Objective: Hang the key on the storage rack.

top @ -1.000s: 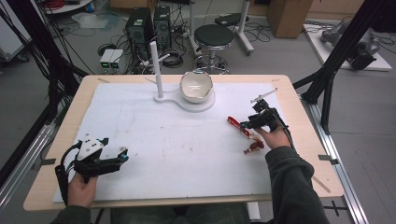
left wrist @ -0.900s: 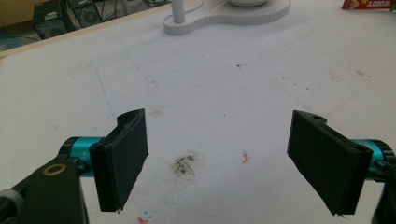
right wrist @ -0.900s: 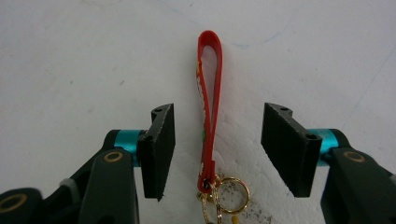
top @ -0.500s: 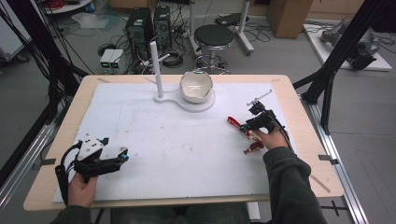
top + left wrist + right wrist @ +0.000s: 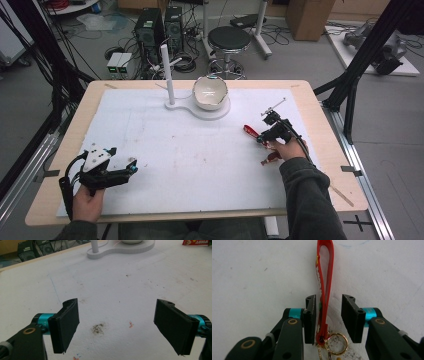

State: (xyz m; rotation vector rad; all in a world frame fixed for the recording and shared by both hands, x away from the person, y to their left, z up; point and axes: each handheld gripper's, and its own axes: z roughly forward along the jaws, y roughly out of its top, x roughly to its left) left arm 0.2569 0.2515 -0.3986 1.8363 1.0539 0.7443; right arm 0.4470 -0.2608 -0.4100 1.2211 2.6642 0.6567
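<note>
Red strap, one; gold rings, two; between right tongs.

Very little writing can be read. In the left gripper view, a red packet at the top right edge of the white desk carries yellow capital letters, seen upside down and cut off by the frame, too partial to read. In the right gripper view, the red strap bears small white printing along its length, too blurred to make out

Glossy red strap, shiny gold metal ring, matt mat.
</note>
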